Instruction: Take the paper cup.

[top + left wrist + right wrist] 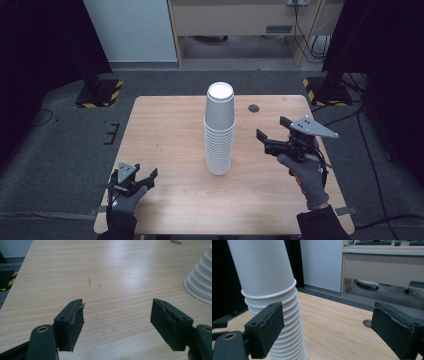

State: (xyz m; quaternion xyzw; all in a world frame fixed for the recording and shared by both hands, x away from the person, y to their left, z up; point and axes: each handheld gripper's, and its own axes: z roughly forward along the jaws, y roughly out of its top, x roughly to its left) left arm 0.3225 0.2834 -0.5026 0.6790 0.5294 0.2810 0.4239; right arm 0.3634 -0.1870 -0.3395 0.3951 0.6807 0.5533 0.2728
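High view: stack of white cups [219, 129] stands upside down mid-tabletop [165, 130]; right tongs [272, 134] near it, left tongs [145, 181] well apart.
Left gripper view: left tongs [117, 317] wide, empty.
Right gripper view: right tongs [328, 322] wide, stack [270, 290] beside one jaw.

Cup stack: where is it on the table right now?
In the high view the cup stack stands upside down mid-table, between the left gripper near the front edge and the raised right gripper.
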